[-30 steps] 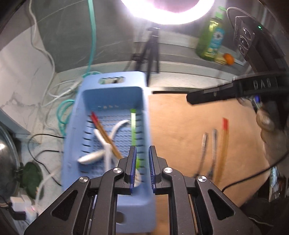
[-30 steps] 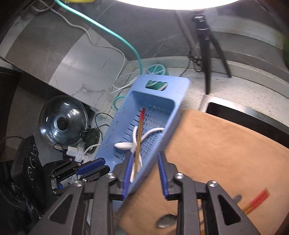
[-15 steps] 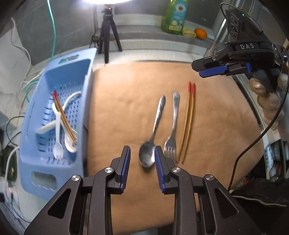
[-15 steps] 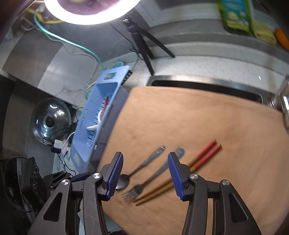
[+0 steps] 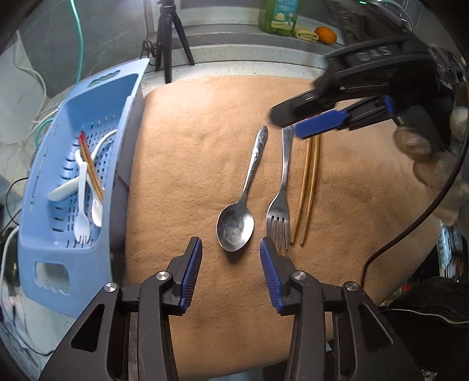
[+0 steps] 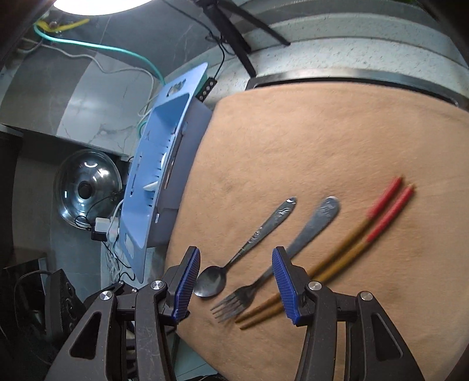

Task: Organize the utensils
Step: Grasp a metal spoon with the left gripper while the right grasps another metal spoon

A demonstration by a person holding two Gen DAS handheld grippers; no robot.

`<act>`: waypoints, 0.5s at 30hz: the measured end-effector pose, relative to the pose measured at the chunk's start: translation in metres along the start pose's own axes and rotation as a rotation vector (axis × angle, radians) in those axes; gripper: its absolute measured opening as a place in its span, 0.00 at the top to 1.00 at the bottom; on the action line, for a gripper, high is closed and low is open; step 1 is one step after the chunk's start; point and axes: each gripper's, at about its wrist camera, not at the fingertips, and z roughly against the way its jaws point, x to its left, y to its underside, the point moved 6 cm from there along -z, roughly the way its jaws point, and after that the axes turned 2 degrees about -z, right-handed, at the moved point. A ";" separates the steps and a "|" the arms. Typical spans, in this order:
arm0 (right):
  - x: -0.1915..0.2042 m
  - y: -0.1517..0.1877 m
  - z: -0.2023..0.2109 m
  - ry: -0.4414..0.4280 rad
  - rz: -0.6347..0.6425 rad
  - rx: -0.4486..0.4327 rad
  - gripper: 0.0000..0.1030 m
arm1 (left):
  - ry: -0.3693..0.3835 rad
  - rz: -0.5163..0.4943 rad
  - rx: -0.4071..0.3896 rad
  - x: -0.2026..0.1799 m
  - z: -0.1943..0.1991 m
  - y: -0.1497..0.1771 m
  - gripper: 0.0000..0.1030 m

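A metal spoon [image 5: 238, 211], a metal fork [image 5: 280, 202] and a pair of red-tipped chopsticks [image 5: 307, 190] lie side by side on a tan mat [image 5: 190, 132]. My left gripper [image 5: 231, 272] is open and empty, just short of the spoon's bowl. My right gripper [image 6: 236, 288] is open and empty, above the spoon [image 6: 234, 260] and fork [image 6: 263, 281], with the chopsticks [image 6: 351, 246] to its right. It shows in the left wrist view [image 5: 310, 123] over the handle ends. A blue basket [image 5: 44, 234] at left holds white plastic utensils and chopsticks.
The basket [image 6: 137, 222] stands off the mat's left edge. A glass pot lid [image 6: 88, 190] and cables lie left of it. A tripod [image 5: 170, 35], a green soap bottle [image 5: 278, 14] and an orange [image 5: 325, 35] stand behind the mat.
Both grippers have swung from over the basket to over the mat's utensils. Both have opened wider. The right gripper has come down close over the handle ends.
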 end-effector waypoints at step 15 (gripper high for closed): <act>-0.006 0.000 -0.054 0.044 -0.117 0.072 0.65 | 0.017 -0.053 0.031 -0.006 -0.030 0.000 0.62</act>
